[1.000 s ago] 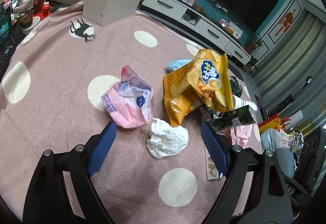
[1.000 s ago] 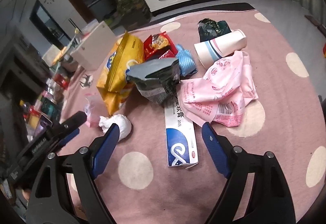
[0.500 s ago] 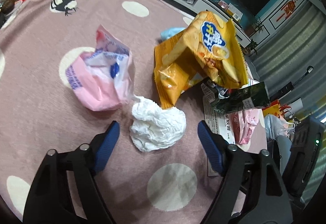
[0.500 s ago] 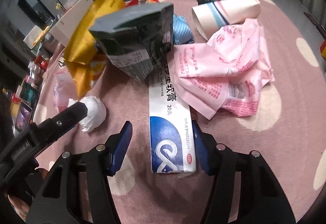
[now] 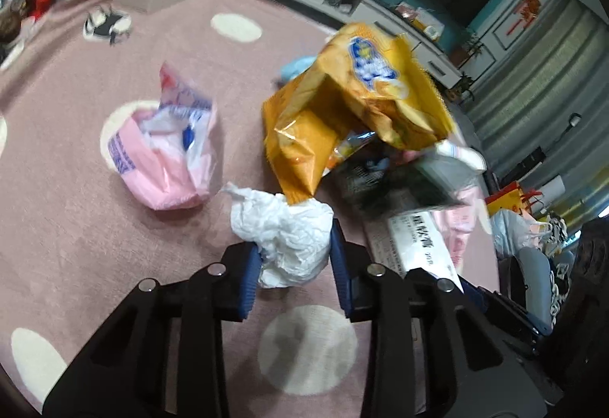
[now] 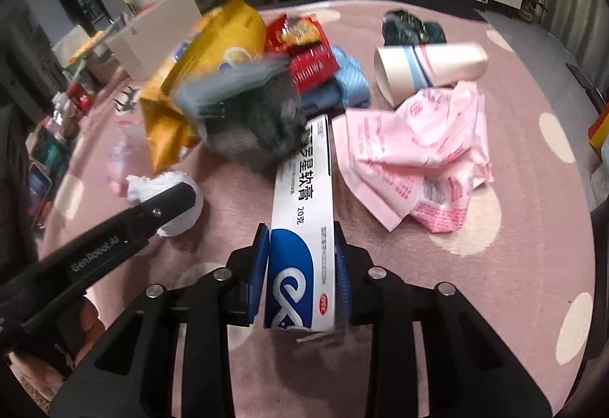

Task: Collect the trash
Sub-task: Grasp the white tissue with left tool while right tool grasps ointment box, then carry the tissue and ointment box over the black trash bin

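**Both grippers clamped on trash**

Down on the pink dotted rug [image 5: 76,212], the crumpled white tissue [image 5: 283,235] sits pinched between the blue pads of the left gripper [image 5: 295,254], touching the lower corner of the yellow snack bag [image 5: 342,121]. A pink plastic bag [image 5: 167,159] lies just beside it. The right gripper [image 6: 300,265] has closed on the near end of the blue-and-white ointment box [image 6: 302,227], whose far end disappears under a blurred dark foil bag [image 6: 247,113]. Beyond lie a pink wrapper [image 6: 422,159], a tipped paper cup [image 6: 430,67] and a red packet [image 6: 304,48].
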The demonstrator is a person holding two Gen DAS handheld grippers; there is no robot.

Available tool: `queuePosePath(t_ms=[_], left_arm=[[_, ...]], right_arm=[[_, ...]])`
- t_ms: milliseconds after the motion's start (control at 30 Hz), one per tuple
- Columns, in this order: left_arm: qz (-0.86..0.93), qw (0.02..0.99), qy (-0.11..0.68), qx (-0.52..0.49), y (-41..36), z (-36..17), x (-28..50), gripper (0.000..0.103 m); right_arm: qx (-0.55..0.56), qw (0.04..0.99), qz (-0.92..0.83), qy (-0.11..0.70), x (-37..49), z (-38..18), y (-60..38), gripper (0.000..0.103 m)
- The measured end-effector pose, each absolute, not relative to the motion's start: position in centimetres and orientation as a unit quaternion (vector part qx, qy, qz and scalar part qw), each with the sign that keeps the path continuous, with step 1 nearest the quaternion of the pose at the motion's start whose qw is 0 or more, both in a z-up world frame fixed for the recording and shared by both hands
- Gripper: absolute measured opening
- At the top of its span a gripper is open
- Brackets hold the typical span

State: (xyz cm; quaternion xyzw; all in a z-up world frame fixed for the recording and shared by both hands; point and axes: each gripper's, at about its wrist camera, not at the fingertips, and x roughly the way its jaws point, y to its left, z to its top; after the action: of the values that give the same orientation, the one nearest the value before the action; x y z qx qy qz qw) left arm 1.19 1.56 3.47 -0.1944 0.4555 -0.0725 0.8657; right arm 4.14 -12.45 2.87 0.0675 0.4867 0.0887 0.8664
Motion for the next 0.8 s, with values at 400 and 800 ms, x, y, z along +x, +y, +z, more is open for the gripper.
queuePosePath(t_ms=[400,800], left_arm=[[-0.095,0.882,0.408,-0.215,2.2,7.7,-1.5,0.034],[-0.127,0.895,0.374,-0.206,1.3,10.4,-4.0,0.034]], right_arm=[[0.081,0.884,0.1,0.449,2.7,6.5,-13.0,0.018],[0.105,0.91,0.094,0.39,0.8,10.7,-15.0,0.018]])
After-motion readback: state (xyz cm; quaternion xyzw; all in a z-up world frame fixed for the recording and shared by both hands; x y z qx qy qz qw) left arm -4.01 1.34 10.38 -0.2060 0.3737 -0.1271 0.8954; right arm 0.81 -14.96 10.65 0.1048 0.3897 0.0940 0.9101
